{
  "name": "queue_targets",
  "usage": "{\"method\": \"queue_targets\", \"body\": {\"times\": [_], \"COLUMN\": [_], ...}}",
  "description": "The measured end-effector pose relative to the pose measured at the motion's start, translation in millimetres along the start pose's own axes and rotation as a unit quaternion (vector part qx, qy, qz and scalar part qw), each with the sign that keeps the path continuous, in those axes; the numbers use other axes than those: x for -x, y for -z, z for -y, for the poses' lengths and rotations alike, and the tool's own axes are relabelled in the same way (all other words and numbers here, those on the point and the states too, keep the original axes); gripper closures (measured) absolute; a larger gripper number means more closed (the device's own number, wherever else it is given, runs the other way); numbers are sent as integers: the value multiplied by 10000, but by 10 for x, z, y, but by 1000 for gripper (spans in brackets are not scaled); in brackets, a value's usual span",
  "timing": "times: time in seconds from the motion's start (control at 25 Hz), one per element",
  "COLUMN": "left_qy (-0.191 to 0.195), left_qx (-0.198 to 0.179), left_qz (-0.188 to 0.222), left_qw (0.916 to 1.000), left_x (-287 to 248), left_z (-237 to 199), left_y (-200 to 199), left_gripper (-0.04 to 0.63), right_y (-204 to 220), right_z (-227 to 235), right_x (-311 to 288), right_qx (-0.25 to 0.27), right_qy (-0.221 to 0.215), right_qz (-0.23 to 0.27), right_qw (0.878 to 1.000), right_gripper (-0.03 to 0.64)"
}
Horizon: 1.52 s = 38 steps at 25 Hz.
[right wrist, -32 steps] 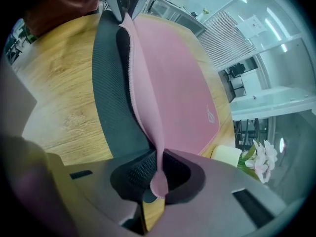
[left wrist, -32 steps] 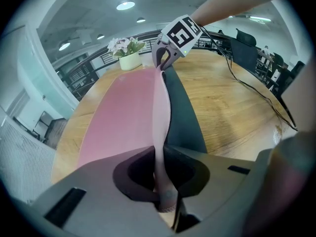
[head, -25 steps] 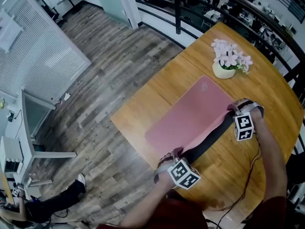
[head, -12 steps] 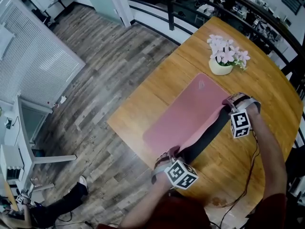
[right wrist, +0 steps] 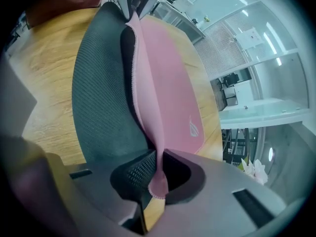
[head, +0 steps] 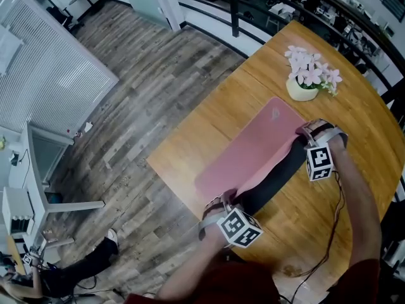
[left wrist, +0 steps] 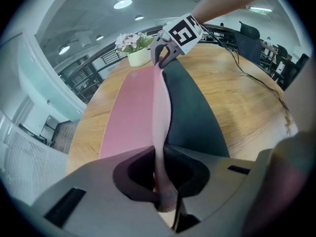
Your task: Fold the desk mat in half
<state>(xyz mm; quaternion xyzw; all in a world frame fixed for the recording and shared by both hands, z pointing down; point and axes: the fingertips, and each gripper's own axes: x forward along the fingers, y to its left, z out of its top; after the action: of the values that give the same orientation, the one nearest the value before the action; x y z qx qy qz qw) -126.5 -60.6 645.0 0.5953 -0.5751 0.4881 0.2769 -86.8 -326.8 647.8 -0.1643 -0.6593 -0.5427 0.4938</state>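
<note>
On wooden table (head: 354, 106), pink desk mat (head: 253, 147) lying partly folded, near long edge lifted, black underside showing. At one end of that edge, left gripper (head: 223, 200) clamping mat corner between closed jaws; at other end, right gripper (head: 306, 130) pinching second corner. Raised edge stretching between 2 grippers. Flower pot (head: 302, 90) standing just beyond mat, seemingly not touching it.

One desk mat (head: 253, 151) and one flower pot (head: 302, 91) are on one counter (head: 209, 125). There are two tongs: left tongs (head: 225, 199) and right tongs (head: 305, 131).
</note>
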Motion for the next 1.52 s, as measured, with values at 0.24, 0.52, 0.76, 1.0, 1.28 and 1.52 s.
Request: {"method": "queue_targets", "body": {"times": [0.24, 0.52, 0.76, 1.0, 1.28, 1.52], "left_qy": [-92, -172, -305, -387, -455, -437], "left_qx": [1, -7, -48, -62, -47, -2], "left_qz": [-45, -101, -140, -164, -193, -234], "left_qw": [9999, 9998, 9994, 9991, 9988, 9988], "left_x": [-34, -70, -94, -153, -200, -249], "left_z": [-151, -295, -444, -597, -793, -917], "left_y": [14, 32, 62, 66, 70, 92], "left_gripper": [539, 538, 538, 537, 537, 532], "right_y": [-34, -99, -166, -218, -252, -283], "right_z": [127, 290, 437, 574, 713, 800], "right_x": [-84, -184, -270, -369, -476, -553], "right_qx": [-86, -115, -150, -166, -109, -110], "right_qy": [173, 350, 520, 598, 622, 582], "right_qz": [71, 112, 124, 186, 200, 229], "right_qw": [9998, 9993, 9985, 9979, 9978, 9980], "right_gripper": [569, 568, 566, 565, 563, 560]}}
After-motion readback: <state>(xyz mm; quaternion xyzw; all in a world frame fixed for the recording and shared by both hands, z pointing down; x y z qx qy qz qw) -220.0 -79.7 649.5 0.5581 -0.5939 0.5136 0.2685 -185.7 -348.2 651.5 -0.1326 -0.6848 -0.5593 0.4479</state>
